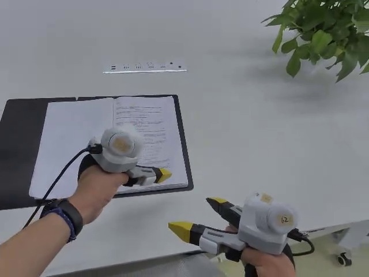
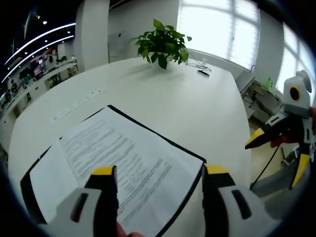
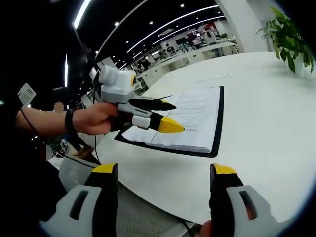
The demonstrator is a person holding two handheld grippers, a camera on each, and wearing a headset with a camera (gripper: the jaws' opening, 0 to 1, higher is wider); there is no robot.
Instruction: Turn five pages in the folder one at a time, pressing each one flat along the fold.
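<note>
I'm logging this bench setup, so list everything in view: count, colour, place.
folder: one, black cover with white printed pages, lying open on the left of the table
table: one, white, under everything
socket strip: one, pale, set in the table beyond the folder
plant: one, green, far right of the table
wristband: one, dark, on the left wrist
left gripper: one, white and black with yellow tips, open, over the folder's right page
right gripper: one, same colours, open, over the table's near edge, right of the folder
</note>
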